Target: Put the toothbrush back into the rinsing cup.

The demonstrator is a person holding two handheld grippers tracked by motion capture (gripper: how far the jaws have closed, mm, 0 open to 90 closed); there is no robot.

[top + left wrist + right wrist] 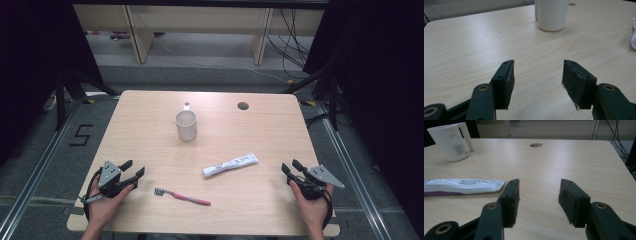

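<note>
A white mug [186, 124] stands upright near the middle of the wooden table [150, 150], its handle turned away from me. A white toothpaste tube [230, 164] lies to the right of centre, and a pink-handled toothbrush [182, 196] lies near the front edge. My left gripper [133, 168] rests at the front left, open, with nothing between its pads; its own view shows the mug [552, 13] ahead. At the front right, my right gripper [291, 167] is open and empty too. The tube [461, 186] lies to its left, and the mug [450, 142] stands farther off.
A round cable hole [243, 106] sits near the table's far right corner. Beyond the table are pale table legs [137, 37] and loose cables [295, 45] on the floor. Dark curtains and black stands flank both sides.
</note>
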